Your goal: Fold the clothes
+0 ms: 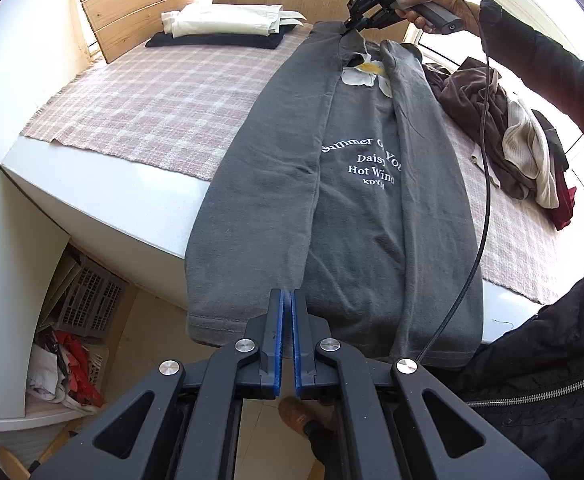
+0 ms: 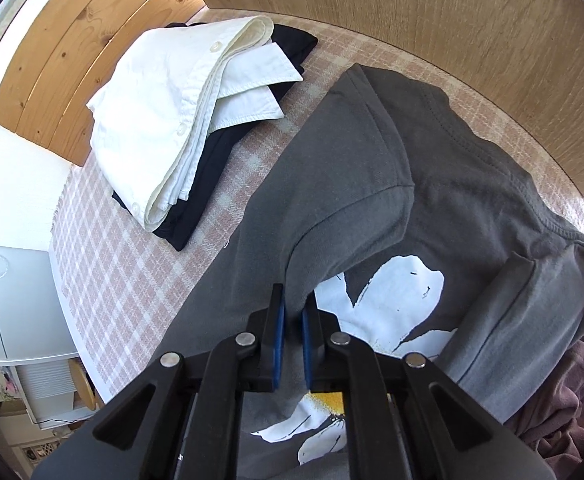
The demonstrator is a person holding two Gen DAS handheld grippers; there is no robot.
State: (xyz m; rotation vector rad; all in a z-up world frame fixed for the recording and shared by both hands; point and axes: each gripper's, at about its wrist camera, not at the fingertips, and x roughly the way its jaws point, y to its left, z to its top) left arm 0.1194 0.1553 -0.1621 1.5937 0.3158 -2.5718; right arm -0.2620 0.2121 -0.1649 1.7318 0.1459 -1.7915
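At the table's near edge, the left gripper (image 1: 287, 308) pinches the grey T-shirt (image 1: 355, 208) hem, which hangs off the edge. Farther along, the right gripper (image 2: 293, 312) pinches its folded shoulder. If either thin pinch slips, the side folds may fall open.

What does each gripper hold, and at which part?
Both hold the grey sweatshirt: left gripper pinches its bottom hem, right gripper a fold near the collar.

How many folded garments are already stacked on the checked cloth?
2: a white shirt on top, a dark garment under it, near the wooden headboard. Others may be hidden between.
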